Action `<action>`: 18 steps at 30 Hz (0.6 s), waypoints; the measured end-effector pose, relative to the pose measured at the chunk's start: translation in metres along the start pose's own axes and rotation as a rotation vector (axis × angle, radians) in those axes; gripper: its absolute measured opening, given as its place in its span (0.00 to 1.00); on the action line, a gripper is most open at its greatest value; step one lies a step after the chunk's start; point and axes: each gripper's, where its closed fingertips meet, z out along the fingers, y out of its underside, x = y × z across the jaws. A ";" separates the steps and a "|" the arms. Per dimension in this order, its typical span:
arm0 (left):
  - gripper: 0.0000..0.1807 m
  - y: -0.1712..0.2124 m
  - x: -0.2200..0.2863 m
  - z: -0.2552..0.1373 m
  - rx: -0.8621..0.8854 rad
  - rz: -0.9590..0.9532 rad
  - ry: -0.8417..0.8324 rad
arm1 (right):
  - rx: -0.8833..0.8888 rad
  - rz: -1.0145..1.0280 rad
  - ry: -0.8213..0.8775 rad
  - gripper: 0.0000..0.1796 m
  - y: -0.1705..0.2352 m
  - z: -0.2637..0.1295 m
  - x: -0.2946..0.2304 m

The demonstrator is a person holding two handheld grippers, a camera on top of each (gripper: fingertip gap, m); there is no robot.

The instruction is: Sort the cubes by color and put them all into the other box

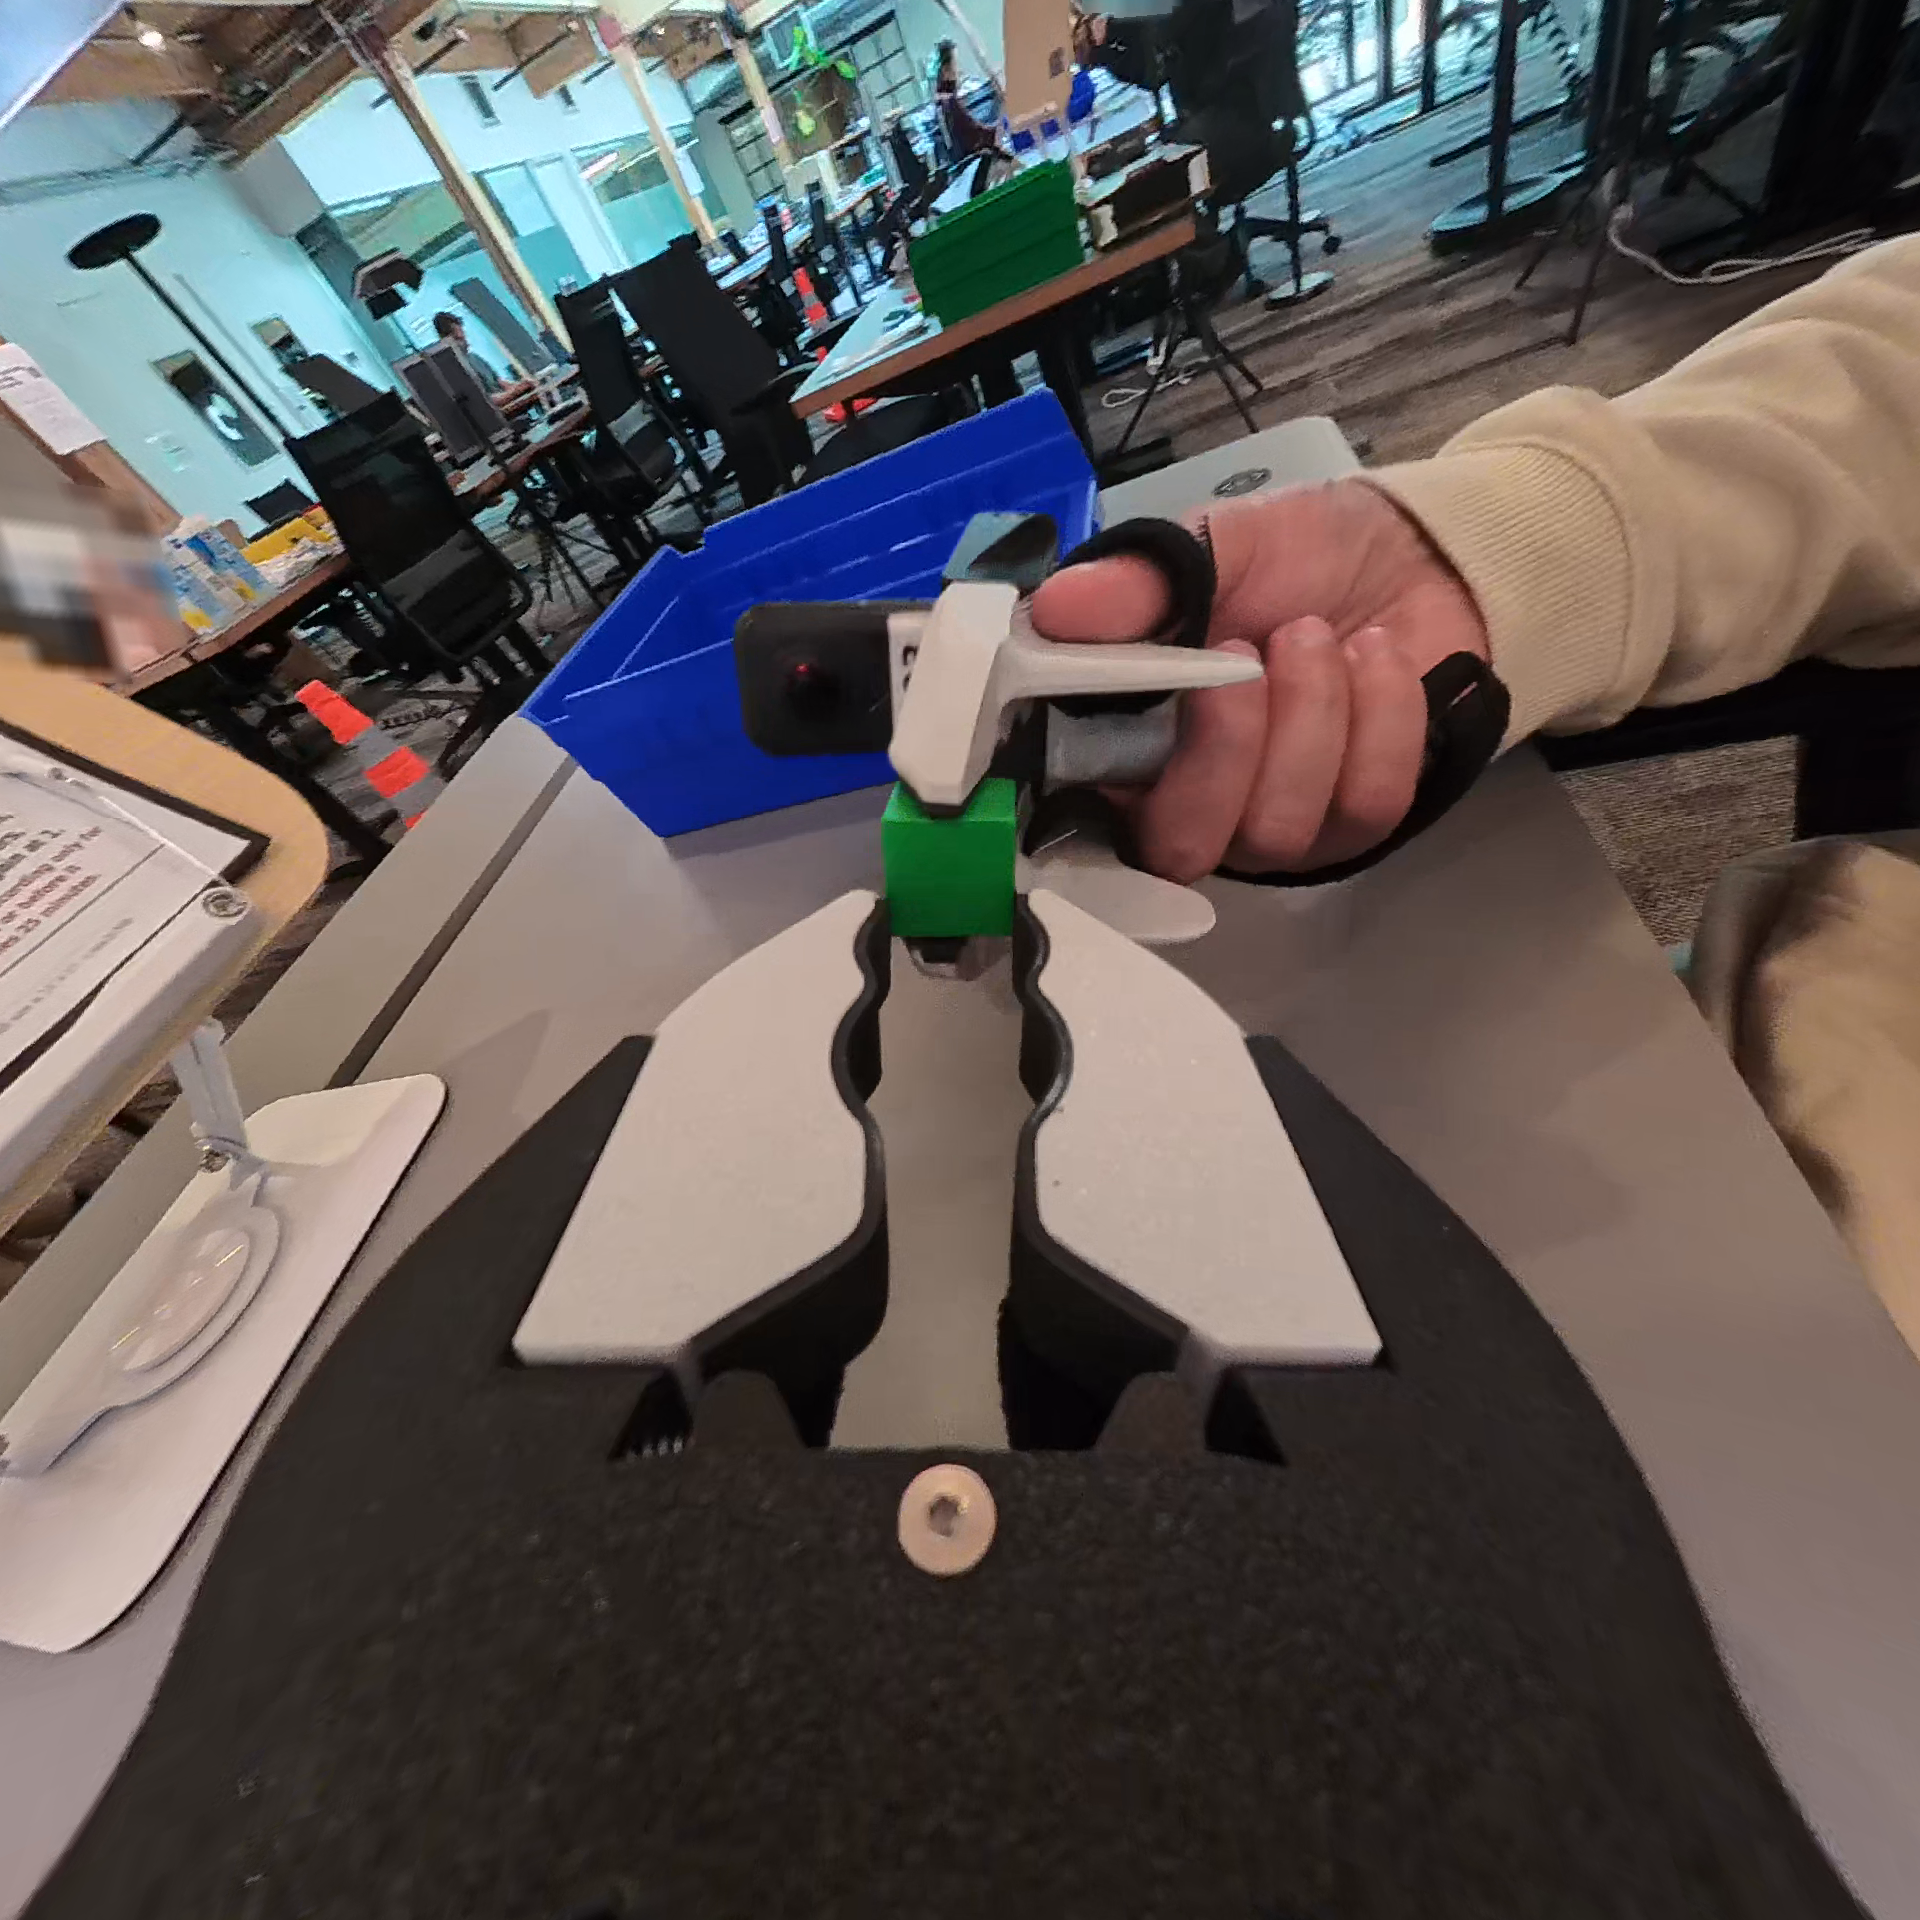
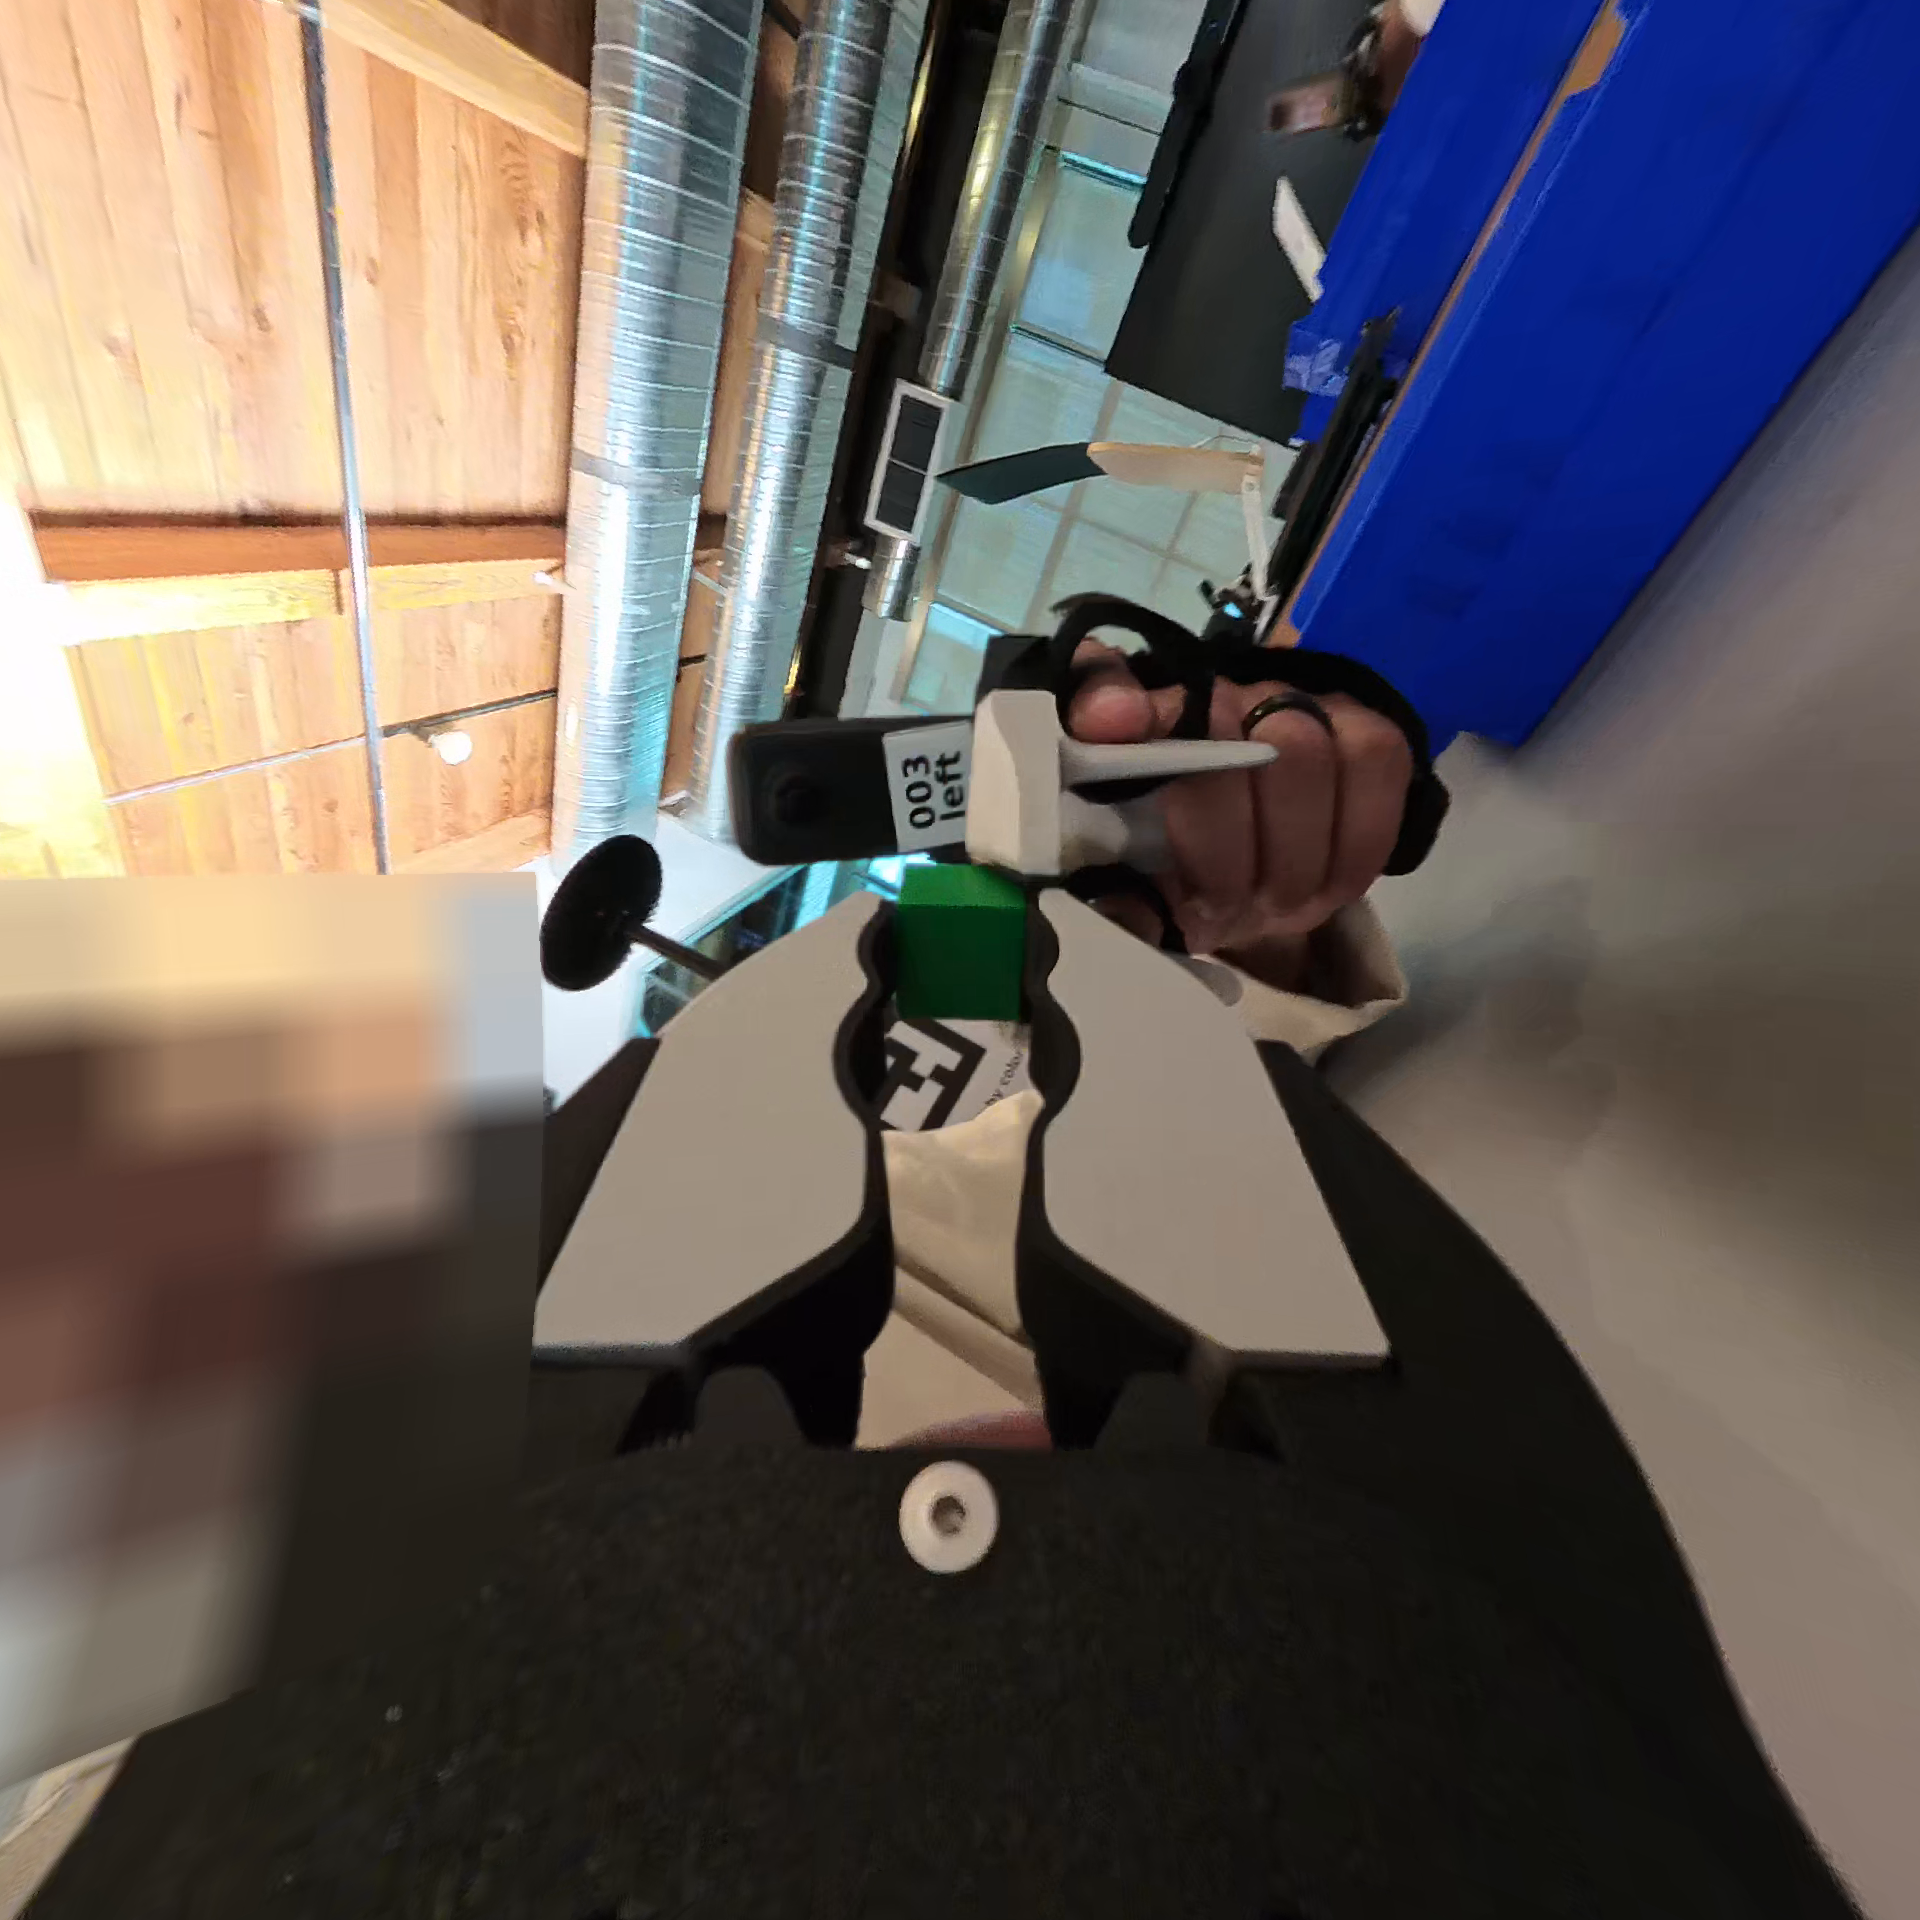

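A green cube [image 1: 948, 875] hangs in the air above the grey table [image 1: 1403, 1039], between both grippers. My left gripper [image 1: 951, 920] has its fingertips closed on the cube's lower sides. My right gripper [image 1: 951, 800] faces it from the far side, held by a hand, with a white finger over the cube's top. In the right wrist view the cube [image 2: 961, 956] sits between my right gripper's [image 2: 961, 935] fingertips, with the left gripper [image 2: 997, 862] just beyond it. A blue box [image 1: 644, 748] stands behind the cube; its inside is hidden. It also shows in the right wrist view [image 2: 1558, 416].
A stand with a printed sheet [image 1: 94, 935] rests on a white pad [image 1: 208, 1299] at the table's left. A grey flat device [image 1: 1236, 478] lies beyond the blue box. A cream sleeve [image 1: 1662, 499] reaches in from the right. Desks and chairs fill the room behind. Less than 4 cm separates the two grippers' tips.
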 end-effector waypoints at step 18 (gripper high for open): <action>0.41 0.070 0.052 -0.081 -0.176 -0.998 -0.212 | 0.052 -0.630 0.574 0.13 0.022 -0.077 0.019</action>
